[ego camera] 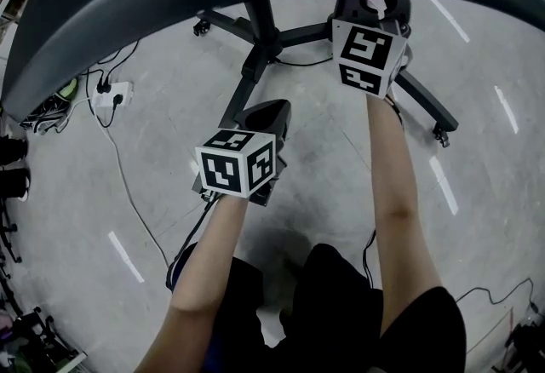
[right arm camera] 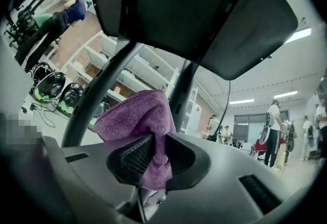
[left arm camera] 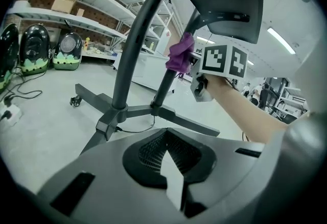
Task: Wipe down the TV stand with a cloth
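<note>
Two stand (left arm camera: 134, 39) poles rise just ahead of the left hand-held gripper (left arm camera: 164, 136), which is pinched closed and empty. Right hand-held gripper (right arm camera: 153, 138) is clamped on the purple cloth (right arm camera: 134, 115), up against the far pole, TV (right arm camera: 194, 8) overhead. Power strip (ego camera: 113, 96) sits off left.

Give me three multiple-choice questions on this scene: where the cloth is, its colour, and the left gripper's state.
1. Where is the cloth? A. On the floor. B. In the right gripper. C. On a shelf.
2. What colour is it? A. Green. B. White. C. Purple.
3. How do the left gripper's jaws stand? A. Together, empty. B. Shut on the cloth. C. Wide apart.
Answers: 1 B, pinched between its jaws; 2 C, purple in both gripper views; 3 A, the jaws meet with nothing between.
</note>
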